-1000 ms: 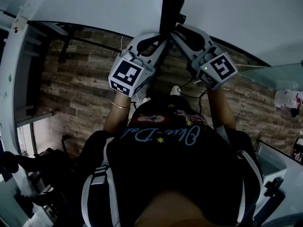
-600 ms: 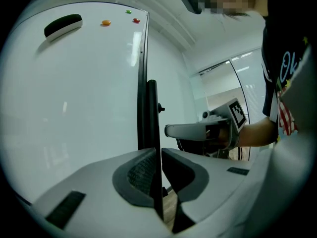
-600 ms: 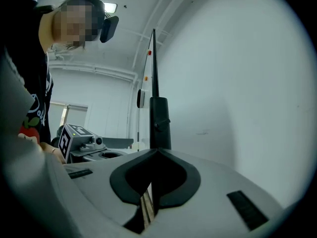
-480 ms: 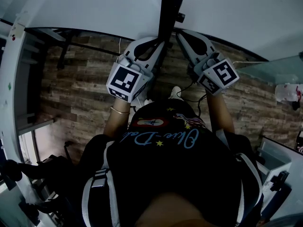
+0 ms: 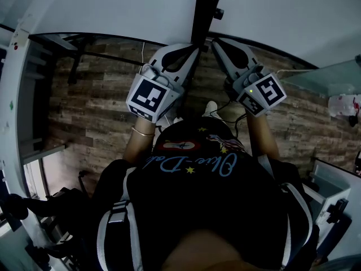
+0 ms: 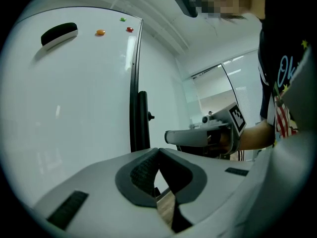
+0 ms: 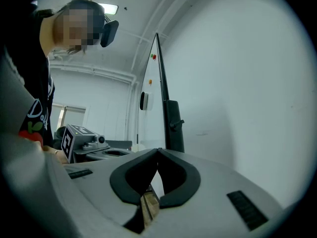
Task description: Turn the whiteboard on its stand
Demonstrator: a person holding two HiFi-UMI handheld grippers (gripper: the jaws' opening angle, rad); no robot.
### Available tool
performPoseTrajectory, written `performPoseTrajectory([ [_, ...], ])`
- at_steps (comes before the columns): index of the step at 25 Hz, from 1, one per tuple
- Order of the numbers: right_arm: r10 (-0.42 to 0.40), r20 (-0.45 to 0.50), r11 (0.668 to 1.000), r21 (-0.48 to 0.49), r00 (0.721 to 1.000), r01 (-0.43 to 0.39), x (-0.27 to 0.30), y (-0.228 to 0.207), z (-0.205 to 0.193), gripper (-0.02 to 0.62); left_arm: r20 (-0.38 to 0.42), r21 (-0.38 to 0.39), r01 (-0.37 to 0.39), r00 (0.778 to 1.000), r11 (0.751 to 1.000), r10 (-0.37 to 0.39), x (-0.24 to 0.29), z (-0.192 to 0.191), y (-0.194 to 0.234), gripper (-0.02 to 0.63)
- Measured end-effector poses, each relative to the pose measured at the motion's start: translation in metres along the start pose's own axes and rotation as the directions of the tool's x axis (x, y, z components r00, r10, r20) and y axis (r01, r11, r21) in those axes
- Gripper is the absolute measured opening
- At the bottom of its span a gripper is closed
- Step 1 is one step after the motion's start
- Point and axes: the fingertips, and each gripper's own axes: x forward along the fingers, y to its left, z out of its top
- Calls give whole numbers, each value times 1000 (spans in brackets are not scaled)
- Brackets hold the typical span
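Note:
The whiteboard (image 5: 113,10) fills the top of the head view, and its black stand post (image 5: 201,10) rises between my two grippers. My left gripper (image 5: 194,48) reaches to the board's lower edge just left of the post. My right gripper (image 5: 217,41) reaches just right of it. In the left gripper view the board (image 6: 74,93) carries a black eraser (image 6: 59,33) and small magnets (image 6: 100,32). The post (image 6: 142,120) stands straight ahead of the left gripper (image 6: 157,150), whose jaws meet. The right gripper (image 7: 157,150) is shut too, nothing visible between its pads, facing the post (image 7: 173,125).
A wood-plank floor (image 5: 101,95) lies below. A white wall (image 7: 247,83) stands to the right of the post, and a glass partition (image 5: 327,86) at the right. A white frame (image 5: 11,95) runs down the left. The person's body fills the lower head view.
The right gripper's jaws have closed. Both grippers have shifted a little toward the board, and the right one's marker cube has moved slightly right.

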Motion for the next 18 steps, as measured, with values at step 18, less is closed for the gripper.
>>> performPoseTrajectory([
  [18, -33, -8, 999, -9, 999, 33, -8, 6, -1, 26, 13, 0, 23, 1000, 1000, -23, -10, 2, -4, 20],
])
